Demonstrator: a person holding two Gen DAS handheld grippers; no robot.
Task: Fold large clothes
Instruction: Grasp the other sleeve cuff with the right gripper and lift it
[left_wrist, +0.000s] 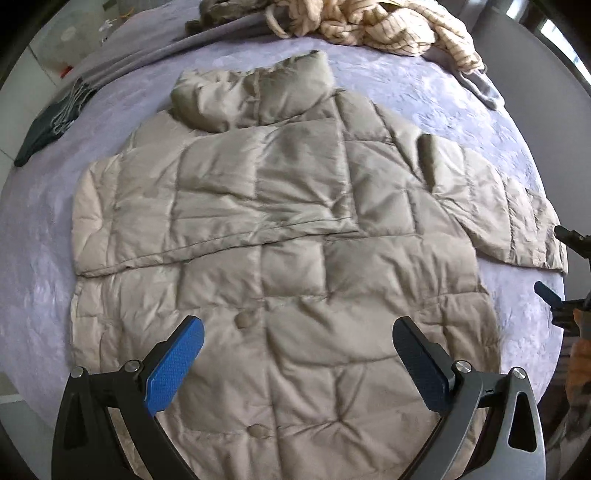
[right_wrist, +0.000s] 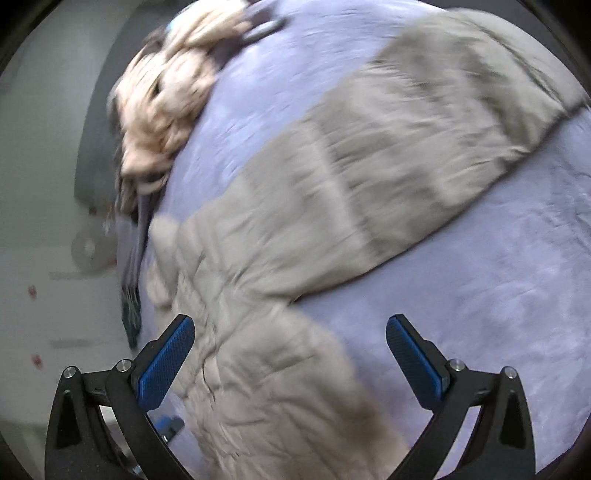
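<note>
A beige quilted puffer jacket (left_wrist: 280, 229) lies flat on a lavender bed cover (left_wrist: 461, 99), collar at the far end. Its left sleeve is folded across the chest; its right sleeve (left_wrist: 509, 206) lies spread out to the right. My left gripper (left_wrist: 297, 332) is open and empty, hovering over the jacket's lower hem. My right gripper (right_wrist: 290, 332) is open and empty, above the jacket's body near the outstretched sleeve (right_wrist: 388, 155); that view is blurred. The right gripper's fingertips (left_wrist: 546, 291) show at the right edge of the left wrist view.
A cream striped garment (left_wrist: 388, 26) is heaped at the far end of the bed, also in the right wrist view (right_wrist: 162, 103). A dark scarf (left_wrist: 51, 122) lies at the far left edge. A grey cloth (left_wrist: 484, 88) lies at the far right.
</note>
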